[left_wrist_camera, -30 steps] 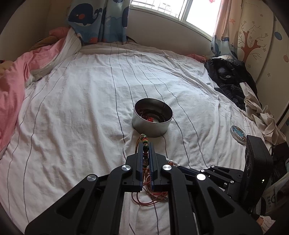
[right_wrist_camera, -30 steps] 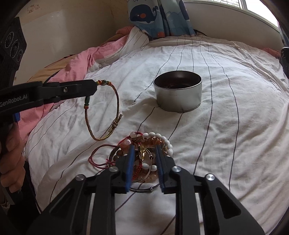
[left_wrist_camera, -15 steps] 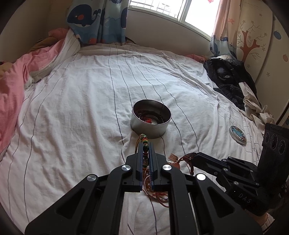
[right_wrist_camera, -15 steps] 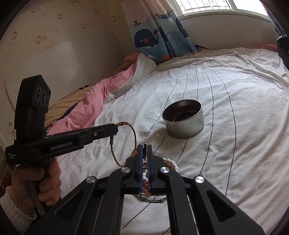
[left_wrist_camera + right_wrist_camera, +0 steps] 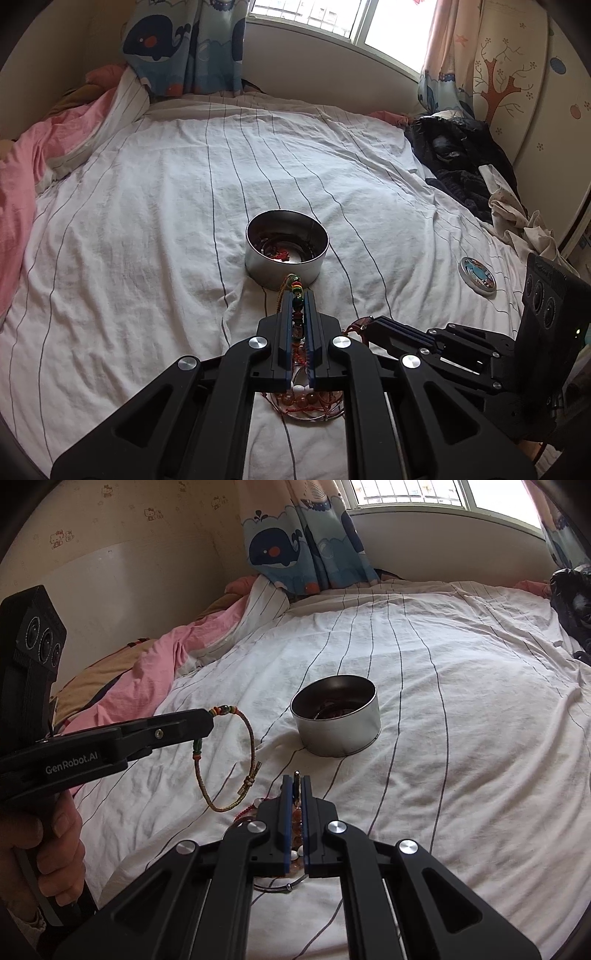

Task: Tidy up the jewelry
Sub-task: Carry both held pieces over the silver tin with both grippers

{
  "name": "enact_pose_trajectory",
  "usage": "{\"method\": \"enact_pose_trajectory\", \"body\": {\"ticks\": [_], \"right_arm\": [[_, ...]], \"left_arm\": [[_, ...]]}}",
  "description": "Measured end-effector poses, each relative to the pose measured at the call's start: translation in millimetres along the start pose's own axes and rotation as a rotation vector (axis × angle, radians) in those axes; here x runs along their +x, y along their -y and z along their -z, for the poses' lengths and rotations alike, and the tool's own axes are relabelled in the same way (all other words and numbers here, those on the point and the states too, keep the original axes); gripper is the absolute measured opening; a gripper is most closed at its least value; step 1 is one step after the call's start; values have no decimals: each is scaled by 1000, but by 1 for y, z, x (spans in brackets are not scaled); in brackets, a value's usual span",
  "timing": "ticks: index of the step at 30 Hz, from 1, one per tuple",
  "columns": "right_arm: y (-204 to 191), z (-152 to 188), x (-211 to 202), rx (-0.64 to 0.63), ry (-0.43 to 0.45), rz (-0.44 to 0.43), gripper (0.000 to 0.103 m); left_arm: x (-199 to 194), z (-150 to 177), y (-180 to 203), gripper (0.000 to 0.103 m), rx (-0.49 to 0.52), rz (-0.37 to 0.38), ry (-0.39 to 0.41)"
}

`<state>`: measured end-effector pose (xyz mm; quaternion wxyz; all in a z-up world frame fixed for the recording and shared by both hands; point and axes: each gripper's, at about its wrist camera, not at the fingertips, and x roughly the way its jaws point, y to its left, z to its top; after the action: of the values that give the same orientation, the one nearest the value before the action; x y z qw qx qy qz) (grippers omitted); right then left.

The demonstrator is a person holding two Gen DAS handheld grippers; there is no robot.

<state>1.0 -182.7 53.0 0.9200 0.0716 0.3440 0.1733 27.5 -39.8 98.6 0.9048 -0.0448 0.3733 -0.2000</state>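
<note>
Jewelry pile (image 5: 306,400) lies mostly hidden beneath left gripper (image 5: 299,306).

Right gripper (image 5: 296,781) fingers closed on a jewelry piece (image 5: 296,777), lifted

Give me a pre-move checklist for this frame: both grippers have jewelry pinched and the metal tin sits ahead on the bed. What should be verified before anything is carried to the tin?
1. Left gripper shut on the braided bracelet: ok; the loop hangs free below its tip.
2. Right gripper shut on one piece only: cannot tell; something thin and dark shows between its fingers, but beads and cords of the jewelry pile lie right beneath.
3. Bracelet clear of the pile: cannot tell; its lowest part hangs close beside the pile.
4. Metal tin upright and uncovered: ok.
5. Room in the tin: ok; a few pieces lie on its bottom.
6. Bedsheet between grippers and tin free of obstacles: ok.
</note>
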Motion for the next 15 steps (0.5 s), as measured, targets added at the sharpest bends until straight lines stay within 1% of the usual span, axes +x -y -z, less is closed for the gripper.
{"method": "enact_pose_trajectory", "body": {"ticks": [6, 15], "right_arm": [[2, -2, -3, -6, 6, 28, 5], [15, -8, -9, 36, 31, 28, 5]], "left_arm": [[2, -4, 7, 6, 11, 3, 2], [7, -22, 18, 6, 29, 19, 32]]}}
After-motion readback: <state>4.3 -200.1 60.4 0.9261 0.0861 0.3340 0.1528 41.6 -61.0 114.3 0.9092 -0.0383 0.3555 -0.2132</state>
